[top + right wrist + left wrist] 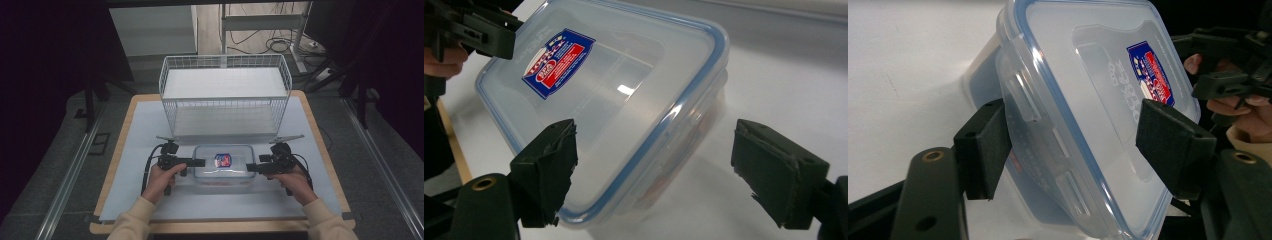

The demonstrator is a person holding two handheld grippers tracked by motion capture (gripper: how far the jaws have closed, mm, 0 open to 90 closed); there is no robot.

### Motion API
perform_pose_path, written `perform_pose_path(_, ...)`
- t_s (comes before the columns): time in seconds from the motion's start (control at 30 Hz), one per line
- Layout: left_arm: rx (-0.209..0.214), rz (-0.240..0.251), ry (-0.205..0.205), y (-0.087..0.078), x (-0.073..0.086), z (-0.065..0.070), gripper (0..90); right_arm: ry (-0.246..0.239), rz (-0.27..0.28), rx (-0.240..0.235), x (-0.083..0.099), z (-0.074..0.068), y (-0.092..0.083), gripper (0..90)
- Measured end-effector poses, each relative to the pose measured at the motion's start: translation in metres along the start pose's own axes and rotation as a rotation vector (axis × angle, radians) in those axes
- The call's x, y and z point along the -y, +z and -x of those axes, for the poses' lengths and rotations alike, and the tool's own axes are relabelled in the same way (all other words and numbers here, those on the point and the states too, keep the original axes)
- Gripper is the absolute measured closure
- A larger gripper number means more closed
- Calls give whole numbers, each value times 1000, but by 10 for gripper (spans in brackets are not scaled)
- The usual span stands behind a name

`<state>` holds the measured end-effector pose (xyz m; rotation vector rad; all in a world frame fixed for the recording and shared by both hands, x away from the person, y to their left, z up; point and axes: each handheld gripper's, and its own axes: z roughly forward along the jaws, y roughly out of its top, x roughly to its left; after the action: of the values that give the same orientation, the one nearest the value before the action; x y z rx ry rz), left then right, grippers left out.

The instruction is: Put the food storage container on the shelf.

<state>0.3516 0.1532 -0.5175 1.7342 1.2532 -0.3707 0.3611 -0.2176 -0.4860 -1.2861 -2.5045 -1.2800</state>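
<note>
Low in the frame's centre, spread left gripper [199, 162] and right gripper [251, 167] flank the lidded container [223, 163], likely bracing for a two-sided lift.

- High view is sitting above the person's side, looking forward and down across the whole table [125, 165].
- Left gripper view is riding close in, facing right along its jaws at the container [1088, 100].
- Right gripper view is doing the same, facing left.
- All three are sharing that container [222, 162], and each gripper view is catching the opposite gripper.
</note>
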Motion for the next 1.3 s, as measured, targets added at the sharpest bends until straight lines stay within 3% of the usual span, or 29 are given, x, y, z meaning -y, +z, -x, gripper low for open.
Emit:
perform_pose_path(0.1, 1, 1, 0, 0, 0, 0, 319, 23, -4, -20, -3, 5, 3, 202)
perform_pose_path(0.17, 1, 1, 0, 0, 0, 0, 320, 79, 1, -59, -9, 14, 10, 237)
perform_pose_path(0.2, 1, 2, 0, 0, 0, 0, 320, 79, 1, -59, -9, 14, 10, 237)
perform_pose_path(0.37, -1, 6, 1, 0, 0, 0, 321, 156, -51, -176, -10, 21, 18, 253)
perform_pose_path(0.47, -4, 7, 3, 0, 1, 0, 321, 177, -67, -189, -10, 23, 19, 249)
perform_pose_path(0.5, -5, 10, 2, 0, 1, 0, 321, 222, -84, -215, -9, 27, 20, 246)
perform_pose_path(0.57, -7, 17, 3, 0, 1, 1, 321, 240, -86, -226, -8, 28, 21, 245)
perform_pose_path(0.7, -10, 18, 3, 0, 1, 1, 320, 241, -87, -220, -8, 27, 20, 272)
perform_pose_path(0.73, -11, 18, 3, 0, 1, 1, 320, 237, -75, -215, -8, 27, 16, 347)
perform_pose_path(0.8, -12, 21, 7, 0, 2, 2, 320, 236, -69, -212, -8, 27, 14, 378)
perform_pose_path(0.93, -21, 26, 8, 0, 2, 4, 320, 238, -58, -205, -8, 26, 11, 389)
perform_pose_path(1.1, -32, 35, 42, -3, 5, 9, 334, 234, -45, -207, -7, 25, 8, 424)
perform_pose_path(1.3, -32, 66, 83, -9, 13, 14, 376, 185, -22, -186, -3, 17, 1, 457)
